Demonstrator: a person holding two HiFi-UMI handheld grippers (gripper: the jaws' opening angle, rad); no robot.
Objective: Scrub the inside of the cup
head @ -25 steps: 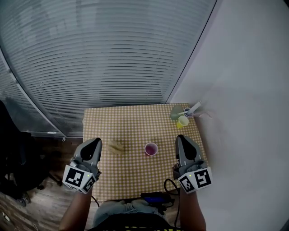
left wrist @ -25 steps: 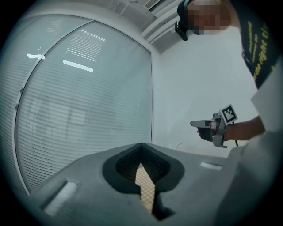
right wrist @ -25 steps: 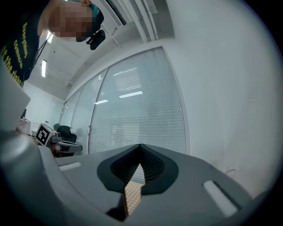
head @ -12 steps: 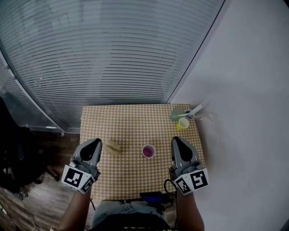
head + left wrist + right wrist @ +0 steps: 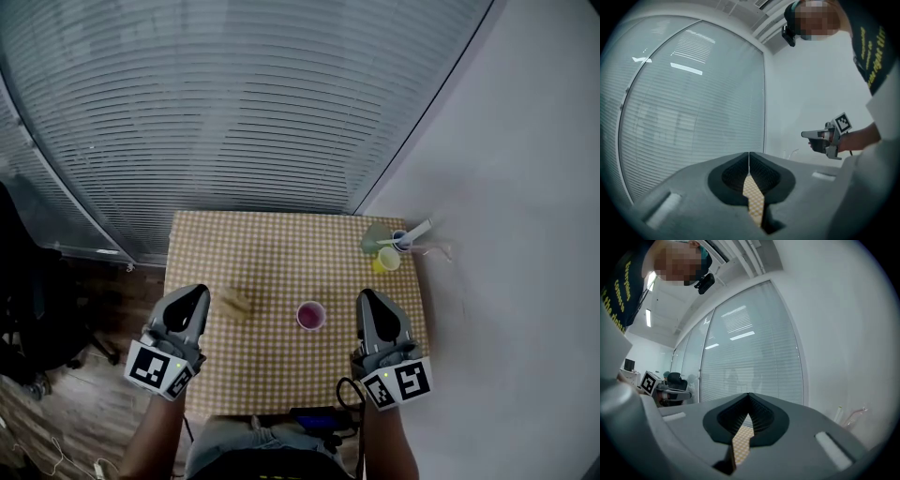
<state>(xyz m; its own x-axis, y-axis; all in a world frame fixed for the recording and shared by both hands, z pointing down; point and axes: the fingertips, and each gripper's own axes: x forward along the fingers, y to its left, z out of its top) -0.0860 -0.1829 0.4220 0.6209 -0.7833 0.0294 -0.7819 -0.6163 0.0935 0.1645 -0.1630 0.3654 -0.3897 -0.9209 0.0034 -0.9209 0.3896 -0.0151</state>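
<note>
The left tool [image 5: 195, 294] and the right tool [image 5: 369, 297] are held shut and empty on either side of the pink cup [image 5: 311, 315], which is stood on the checked tabletop [image 5: 281, 253].

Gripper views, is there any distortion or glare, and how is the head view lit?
Left gripper view: strong fisheye, dark round border, window frame bowed. Right gripper view: same fisheye, light streaks reflected on the glass. Head view: soft, even light on the table.
</note>
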